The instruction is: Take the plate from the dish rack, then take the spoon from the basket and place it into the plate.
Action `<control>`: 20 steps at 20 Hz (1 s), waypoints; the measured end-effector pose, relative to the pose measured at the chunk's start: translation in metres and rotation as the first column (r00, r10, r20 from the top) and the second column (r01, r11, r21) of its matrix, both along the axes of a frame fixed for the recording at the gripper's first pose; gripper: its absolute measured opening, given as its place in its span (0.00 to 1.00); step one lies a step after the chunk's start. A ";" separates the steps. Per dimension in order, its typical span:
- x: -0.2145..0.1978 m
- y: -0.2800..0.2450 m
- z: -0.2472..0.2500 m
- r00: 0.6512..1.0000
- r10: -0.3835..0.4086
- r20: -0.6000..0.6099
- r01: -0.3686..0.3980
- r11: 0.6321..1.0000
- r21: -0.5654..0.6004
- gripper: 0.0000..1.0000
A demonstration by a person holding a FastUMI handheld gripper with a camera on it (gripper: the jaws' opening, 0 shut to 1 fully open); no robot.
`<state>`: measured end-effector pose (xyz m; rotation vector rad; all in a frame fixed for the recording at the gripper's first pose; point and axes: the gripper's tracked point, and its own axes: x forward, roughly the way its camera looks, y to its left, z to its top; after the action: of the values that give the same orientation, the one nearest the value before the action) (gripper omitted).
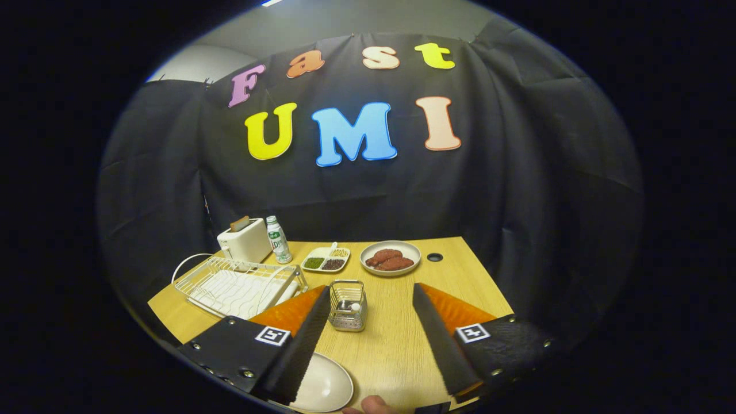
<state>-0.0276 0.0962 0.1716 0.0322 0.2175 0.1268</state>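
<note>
Plainly, the tool (371, 339) stood open and empty above the desk (391, 345); one plate (325, 388) lay beneath its left finger. One basket (347, 306) held one spoon (355, 309) just ahead; one dish rack (238, 284) sat beyond.

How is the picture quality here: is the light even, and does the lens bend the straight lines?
In the gripper view, the light falls mostly on the table, while the cloth wall stays dim. The fisheye lens bows the table edges and the dish rack. The open fingers look oversized, and the plate is sharp.
</note>
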 end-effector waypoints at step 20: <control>0.099 0.039 -0.076 0.945 -0.002 0.326 0.017 0.999 -0.043 0.92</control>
<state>0.0712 0.1354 0.0959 -0.0333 -0.1111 0.1155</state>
